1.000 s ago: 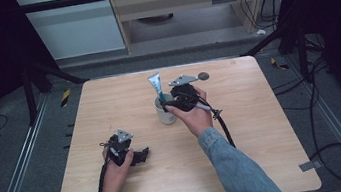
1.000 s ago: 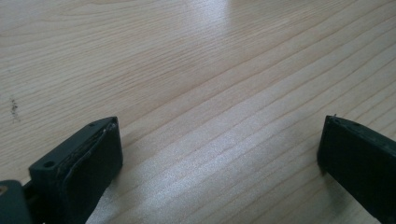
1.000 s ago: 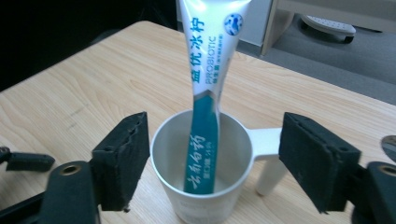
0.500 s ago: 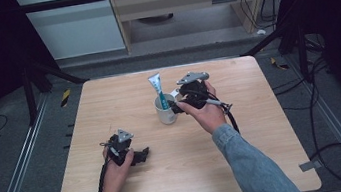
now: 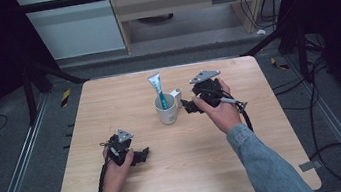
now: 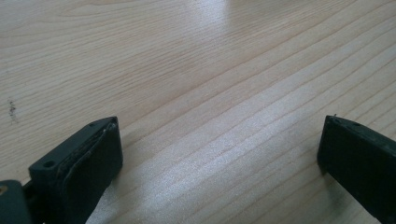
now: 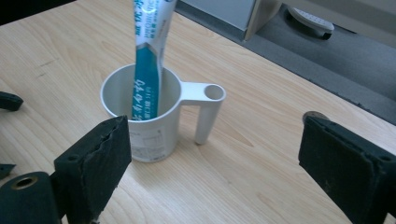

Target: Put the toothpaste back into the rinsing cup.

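**Toothpaste tube standing in a mug, both grippers unloaded**

A white mug (image 5: pixel 166 110) stands near the middle of the wooden table (image 5: pixel 274 127), with a teal-and-white toothpaste tube (image 5: pixel 158 89) upright inside it, leaning against the rim. The mug's handle (image 7: pixel 205 109) projects toward the right gripper (image 5: pixel 191 106), which a hand holds just beside the mug without touching it. In the right gripper view its jaws have just been opening and now stand wide apart with nothing between them. The left gripper (image 5: pixel 142 154) rests on the table near the front edge, well apart from the mug; its jaws also stand wide apart over bare wood.
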Available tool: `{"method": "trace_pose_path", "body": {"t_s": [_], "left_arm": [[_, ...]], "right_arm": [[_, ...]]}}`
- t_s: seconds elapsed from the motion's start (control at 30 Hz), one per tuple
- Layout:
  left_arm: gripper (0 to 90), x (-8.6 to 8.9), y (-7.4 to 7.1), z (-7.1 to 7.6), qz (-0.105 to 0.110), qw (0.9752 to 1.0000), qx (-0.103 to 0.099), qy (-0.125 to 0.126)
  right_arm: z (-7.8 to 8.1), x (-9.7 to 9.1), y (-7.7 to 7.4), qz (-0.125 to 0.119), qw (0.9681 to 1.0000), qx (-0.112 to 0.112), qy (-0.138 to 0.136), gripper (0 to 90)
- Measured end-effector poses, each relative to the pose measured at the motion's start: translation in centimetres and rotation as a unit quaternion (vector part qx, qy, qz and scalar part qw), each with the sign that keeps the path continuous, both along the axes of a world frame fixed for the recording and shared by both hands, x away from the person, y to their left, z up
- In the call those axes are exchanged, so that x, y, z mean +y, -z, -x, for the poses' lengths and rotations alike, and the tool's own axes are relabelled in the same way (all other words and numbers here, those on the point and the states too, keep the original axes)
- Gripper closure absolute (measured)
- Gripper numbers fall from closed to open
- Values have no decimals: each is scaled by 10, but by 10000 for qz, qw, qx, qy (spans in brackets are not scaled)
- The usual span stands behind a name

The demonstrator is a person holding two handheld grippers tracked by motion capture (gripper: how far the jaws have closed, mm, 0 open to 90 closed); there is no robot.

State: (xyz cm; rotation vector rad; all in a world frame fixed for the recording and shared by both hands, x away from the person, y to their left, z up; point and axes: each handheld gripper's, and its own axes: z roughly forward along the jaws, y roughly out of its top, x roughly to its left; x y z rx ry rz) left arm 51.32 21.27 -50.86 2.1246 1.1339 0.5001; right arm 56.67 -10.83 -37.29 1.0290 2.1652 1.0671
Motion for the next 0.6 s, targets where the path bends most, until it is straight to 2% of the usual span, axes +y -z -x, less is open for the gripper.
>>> {"method": "trace_pose_path", "body": {"t_s": [0.4, 0.6], "left_arm": [[0, 0, 0, 0, -1, 10000, 1, -3], [0, 0, 0, 0, 2, 10000, 0, -5]], "right_arm": [[8, -30, -3, 198, 9996, -167, 61, 105], [12, -42, -1, 201, 9996, -134, 111, 116]]}}
